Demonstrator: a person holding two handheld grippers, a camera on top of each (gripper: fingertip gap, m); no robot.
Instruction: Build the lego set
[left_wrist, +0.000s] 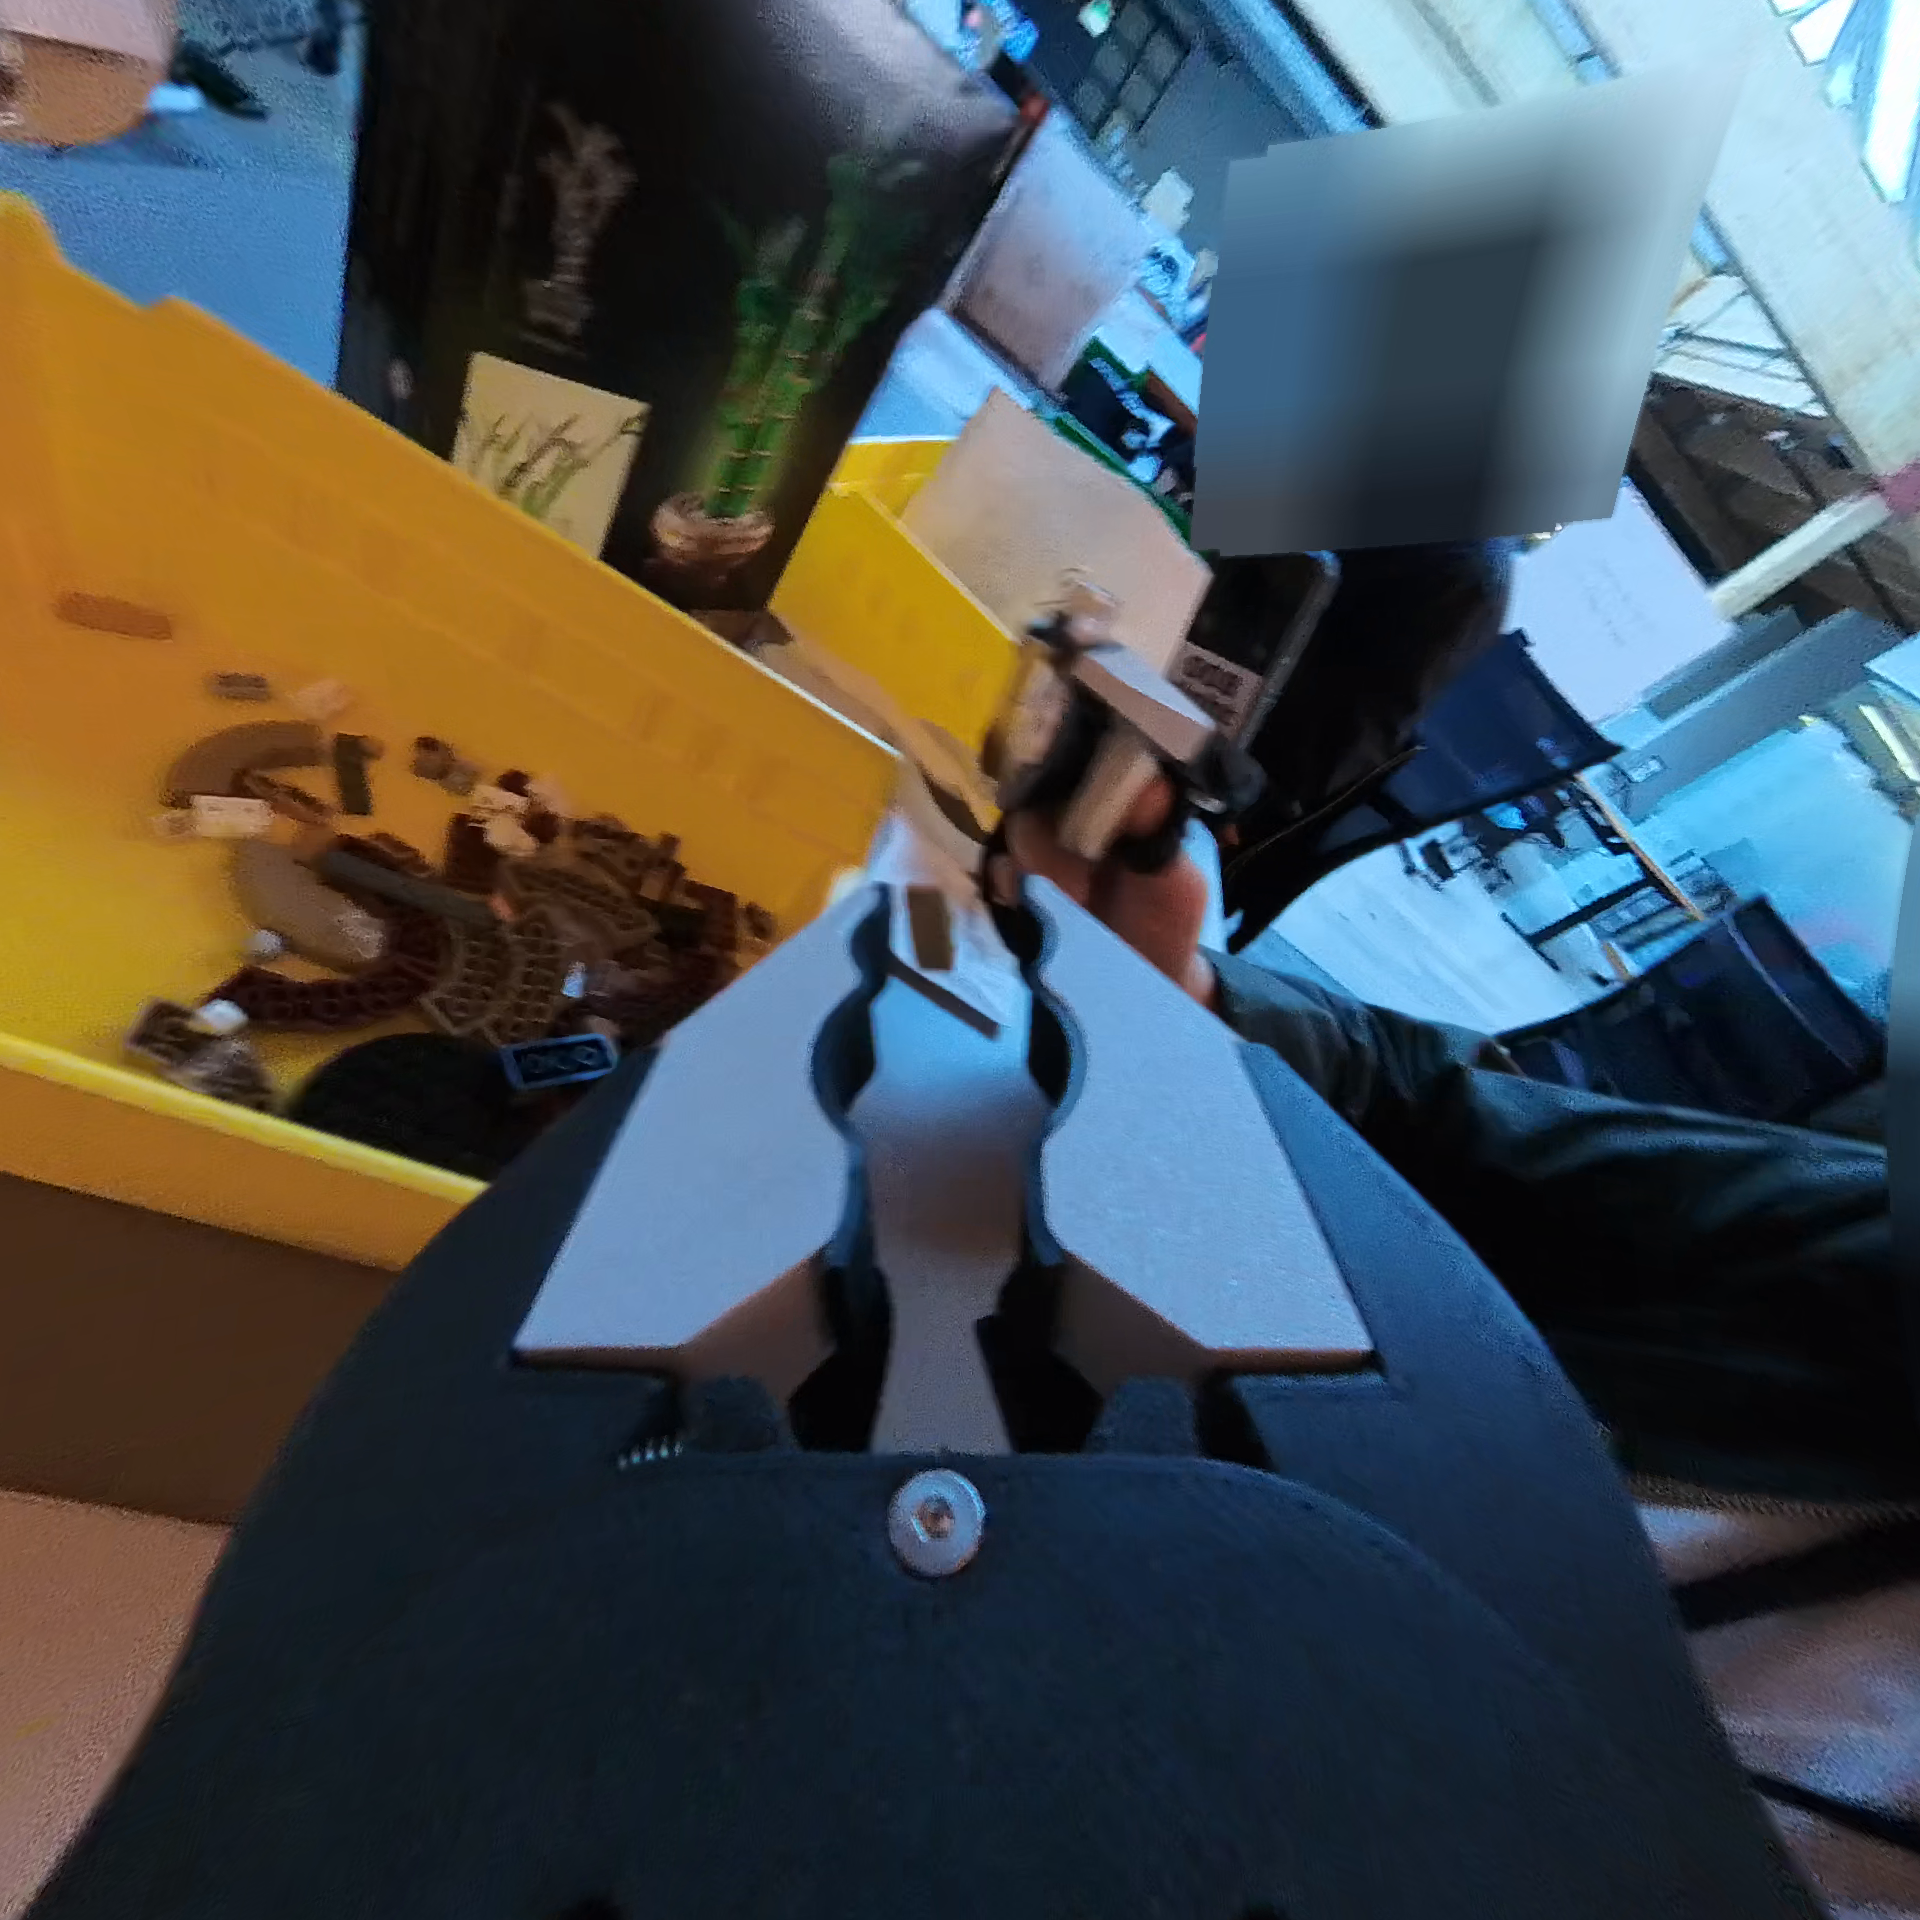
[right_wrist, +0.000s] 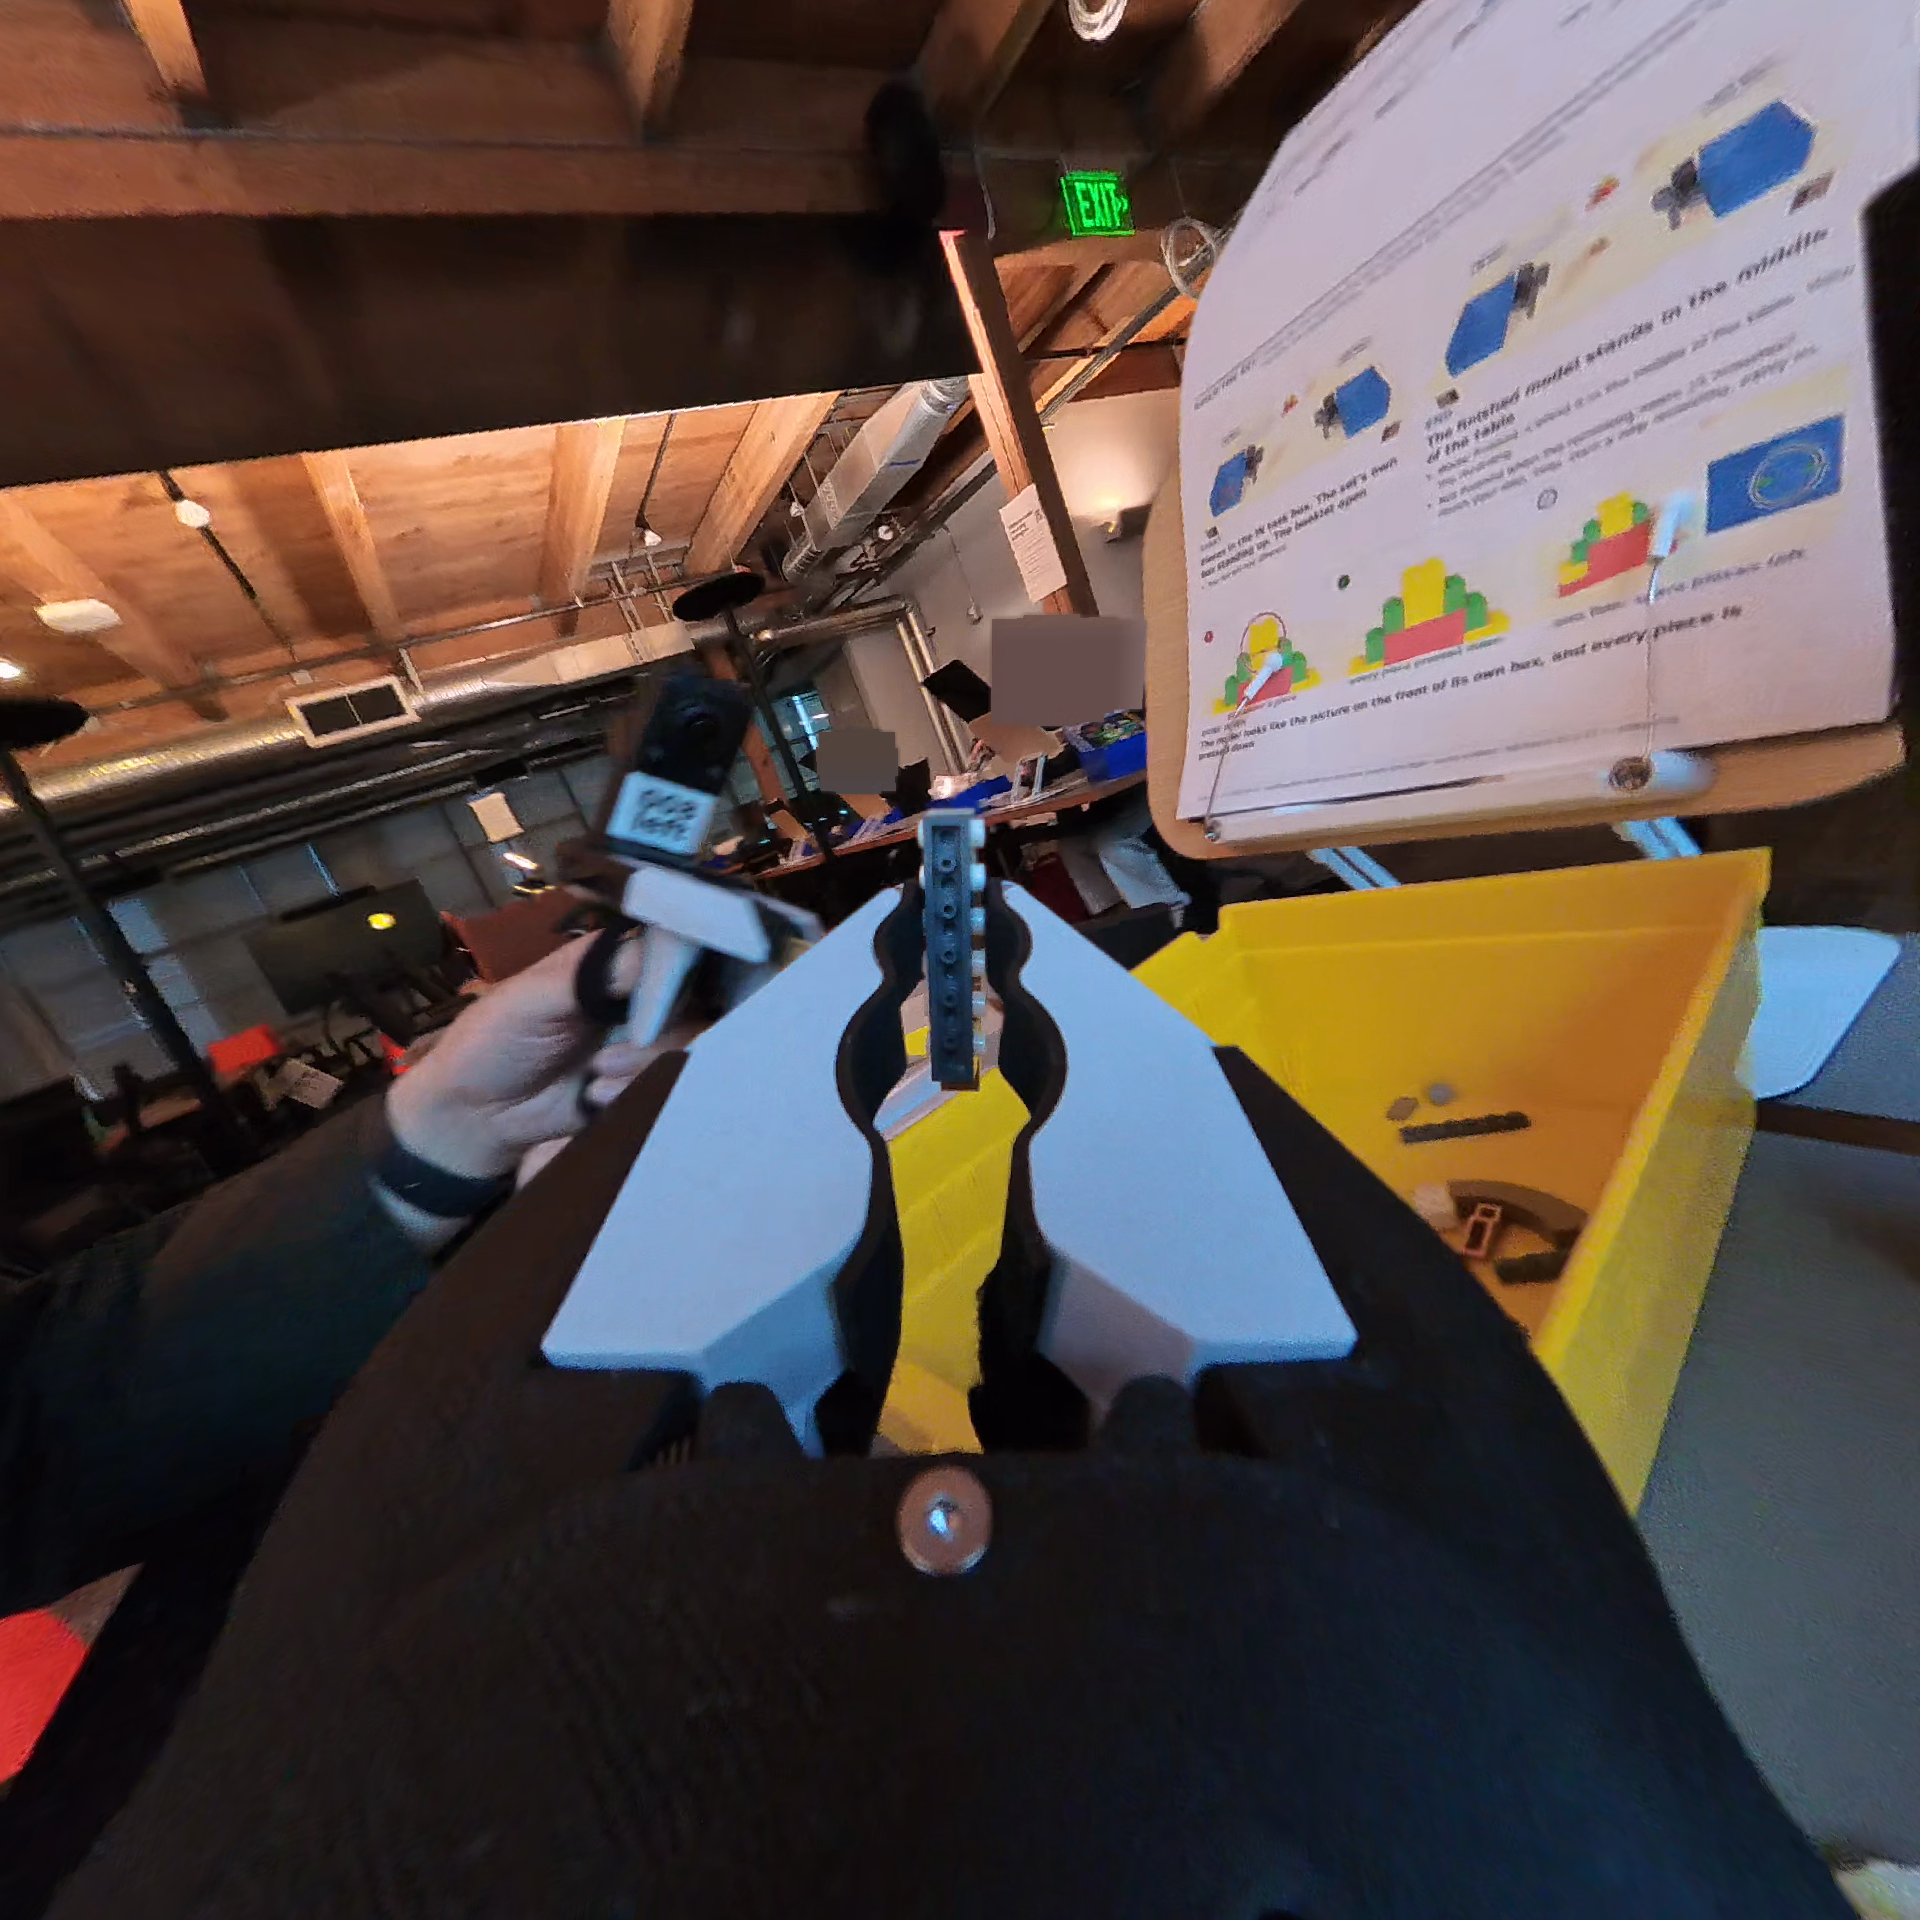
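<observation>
My left gripper (left_wrist: 951, 904) is raised off the table and shut on a small tan lego piece (left_wrist: 930, 930) with a pale flat part below it. My right gripper (right_wrist: 961, 904) is shut on a long dark grey studded plate (right_wrist: 948, 935), held upright with its end poking past the fingertips. Each gripper shows in the other's view, held in a hand: the right one (left_wrist: 1101, 758) just beyond the left tips, the left one (right_wrist: 686, 925) to the left. A yellow bin (left_wrist: 416, 582) holds several brown, tan and black pieces (left_wrist: 499, 925).
The black set box (left_wrist: 644, 260) with a bamboo picture stands behind the bin. The yellow bin (right_wrist: 1455, 987) is at right with a few pieces (right_wrist: 1496, 1216). An instruction sheet (right_wrist: 1538, 416) on a cardboard stand leans above it. A person's sleeve (left_wrist: 1558, 1195) is at right. Tip to tip, the grippers are about 9 cm apart.
</observation>
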